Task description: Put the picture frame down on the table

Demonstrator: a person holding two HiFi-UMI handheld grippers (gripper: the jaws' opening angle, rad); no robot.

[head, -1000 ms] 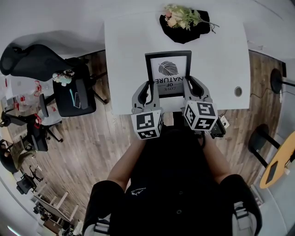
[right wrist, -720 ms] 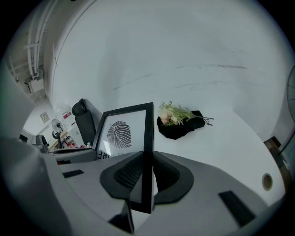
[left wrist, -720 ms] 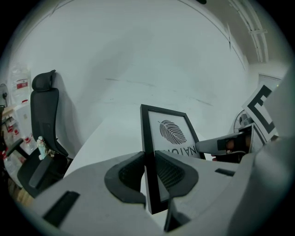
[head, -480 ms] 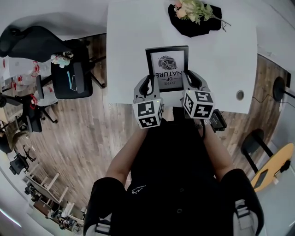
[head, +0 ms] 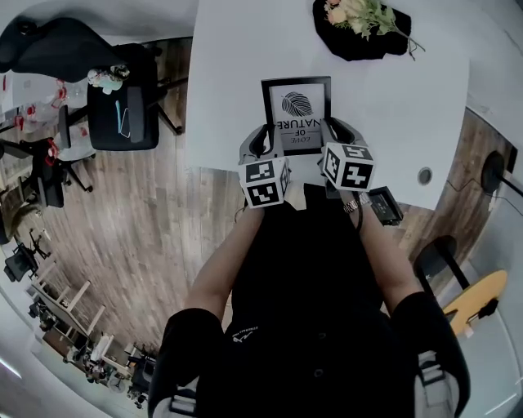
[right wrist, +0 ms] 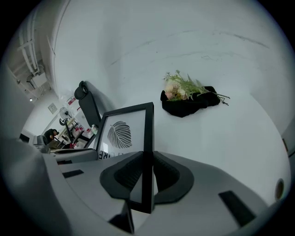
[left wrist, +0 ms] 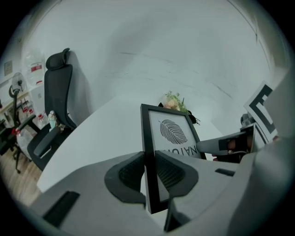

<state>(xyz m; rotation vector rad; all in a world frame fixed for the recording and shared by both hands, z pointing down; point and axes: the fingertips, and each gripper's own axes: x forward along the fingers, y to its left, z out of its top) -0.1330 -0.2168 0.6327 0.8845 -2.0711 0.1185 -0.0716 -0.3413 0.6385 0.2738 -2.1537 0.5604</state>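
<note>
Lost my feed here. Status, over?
Left gripper, right gripper shut on picture frame sides. Frame over table, not laid flat. Flowers far end, not in the way.

Object: picture frame (head: 296,110), slim black rectangular border, white print with a dark leaf above the word NATURE.
Pose: face tilted up, lettering upside down in the head view.
Place: over the white counter (head: 229,82), by its near edge; contact unclear.
Hold: side edges pinched by the left gripper (left wrist: 150,170) and right gripper (right wrist: 146,177).

The white surface (head: 237,82) carries a crumpled black cloth (head: 353,49) near its far edge, and a bunch of pale flowers (head: 359,15) lies on that cloth, stems reaching past it. Well apart from the cloth, toward the near right, a round grommet (head: 424,175) sits in the surface
</note>
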